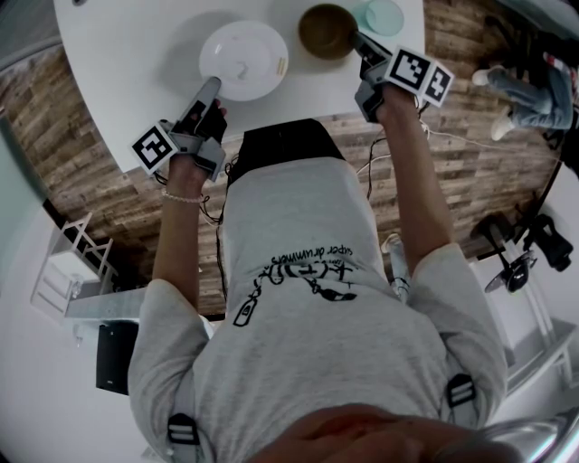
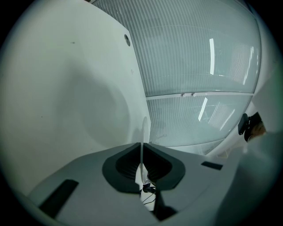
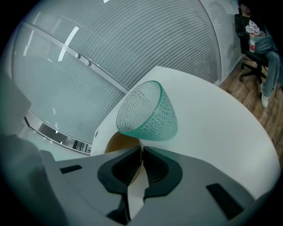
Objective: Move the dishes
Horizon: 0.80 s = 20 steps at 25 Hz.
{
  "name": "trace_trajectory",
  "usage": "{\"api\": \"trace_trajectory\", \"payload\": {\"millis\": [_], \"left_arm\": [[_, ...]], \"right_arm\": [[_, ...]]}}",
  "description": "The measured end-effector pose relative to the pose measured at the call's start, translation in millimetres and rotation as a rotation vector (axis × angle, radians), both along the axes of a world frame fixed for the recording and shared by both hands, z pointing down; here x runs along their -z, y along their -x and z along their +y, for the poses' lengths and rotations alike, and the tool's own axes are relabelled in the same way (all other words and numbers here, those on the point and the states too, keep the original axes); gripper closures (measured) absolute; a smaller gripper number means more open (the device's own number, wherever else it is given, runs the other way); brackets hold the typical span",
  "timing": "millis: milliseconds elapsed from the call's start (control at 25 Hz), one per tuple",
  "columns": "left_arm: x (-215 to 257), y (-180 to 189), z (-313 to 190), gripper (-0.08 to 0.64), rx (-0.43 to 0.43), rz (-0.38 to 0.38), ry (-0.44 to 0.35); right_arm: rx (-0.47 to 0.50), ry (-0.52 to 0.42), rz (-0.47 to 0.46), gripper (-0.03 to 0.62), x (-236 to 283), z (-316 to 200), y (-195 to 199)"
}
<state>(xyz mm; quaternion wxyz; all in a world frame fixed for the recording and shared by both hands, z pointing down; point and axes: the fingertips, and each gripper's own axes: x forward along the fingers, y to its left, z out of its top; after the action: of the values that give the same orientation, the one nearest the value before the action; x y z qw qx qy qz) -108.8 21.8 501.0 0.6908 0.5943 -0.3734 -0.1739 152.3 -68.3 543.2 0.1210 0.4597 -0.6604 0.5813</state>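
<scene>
On the white round table (image 1: 136,54) lies a white plate (image 1: 242,59), with a brown bowl (image 1: 326,32) to its right and a teal mesh-patterned cup (image 1: 382,15) beyond that. My left gripper (image 1: 212,87) reaches the plate's near-left rim. In the left gripper view its jaws (image 2: 141,152) are shut on the plate's thin white edge (image 2: 143,132). My right gripper (image 1: 360,43) is at the brown bowl's right rim. In the right gripper view it (image 3: 141,154) is shut on the brown bowl (image 3: 116,142), with the teal cup (image 3: 148,112) close behind.
The table's curved near edge (image 1: 298,122) runs just ahead of the person's torso. A seated person (image 1: 534,90) is at the far right on the wooden floor. Stands (image 1: 516,258) are at the right and a white rack (image 1: 72,271) at the left. A ribbed glass wall (image 2: 199,66) lies beyond the table.
</scene>
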Motion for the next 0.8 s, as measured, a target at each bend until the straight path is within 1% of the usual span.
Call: {"api": "trace_trajectory", "payload": {"millis": [800], "left_arm": [[-0.9, 0.0, 0.7, 0.546, 0.001, -0.004, 0.004]], "right_arm": [[-0.011, -0.001, 0.005, 0.548, -2.4, -2.2, -1.1]]}}
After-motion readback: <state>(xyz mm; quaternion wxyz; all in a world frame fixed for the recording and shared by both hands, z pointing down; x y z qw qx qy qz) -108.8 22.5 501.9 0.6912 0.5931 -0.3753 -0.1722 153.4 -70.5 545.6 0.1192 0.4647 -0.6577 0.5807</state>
